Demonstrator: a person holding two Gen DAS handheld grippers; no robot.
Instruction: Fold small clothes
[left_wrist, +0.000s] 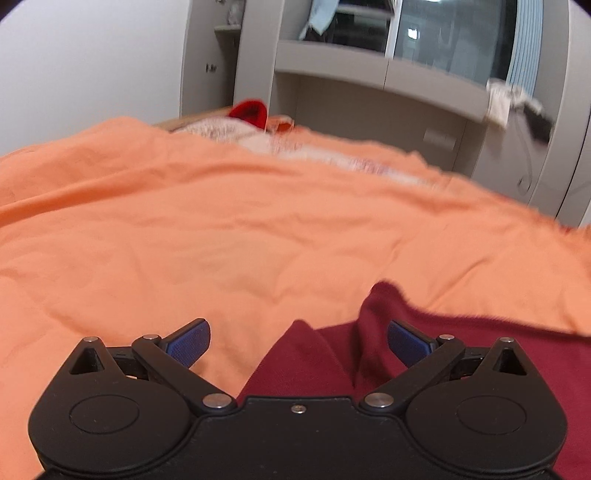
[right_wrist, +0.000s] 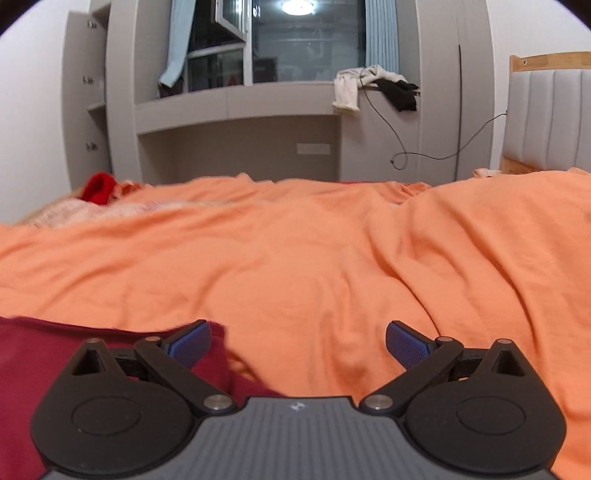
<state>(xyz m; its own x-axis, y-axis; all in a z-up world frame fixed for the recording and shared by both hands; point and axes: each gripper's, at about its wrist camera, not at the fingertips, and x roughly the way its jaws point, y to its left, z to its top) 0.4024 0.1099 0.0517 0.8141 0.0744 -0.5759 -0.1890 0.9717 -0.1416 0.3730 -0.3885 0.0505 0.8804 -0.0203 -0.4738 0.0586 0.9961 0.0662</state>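
I'm seeing both grippers sitting low over the bed, both with jaws spread wide and gripping nothing; left gripper (left_wrist: 298, 341) is hanging over the near edge of the dark red garment (left_wrist: 461, 350), which is lying on the orange sheet (left_wrist: 221, 221) at the lower right of the left view; a fold of the cloth is rising up between the blue pads (left_wrist: 190, 341), nearer the right-hand pad, and I cannot tell whether it is touching that pad; the left-hand pad is sitting over bare sheet; right gripper (right_wrist: 298, 341) is hanging at the garment's other end; in the right view the garment (right_wrist: 37, 350) is filling the lower left corner, its edge running under the left-hand pad (right_wrist: 192, 343), while the other pad is sitting over the orange sheet (right_wrist: 314, 258); the sheet is looking wrinkled all over, with a big ridge on the right of the right view; at the far side of the bed I'm seeing a bright red item (right_wrist: 98, 188) beside a pale fuzzy blanket (right_wrist: 74, 212); behind the bed a grey built-in unit (right_wrist: 236, 107) is standing under a window (right_wrist: 295, 40); white and black clothes (right_wrist: 373, 86) are draping over its ledge, with a cable (right_wrist: 399, 147) hanging below them; a padded headboard (right_wrist: 546, 118) is showing at far right.
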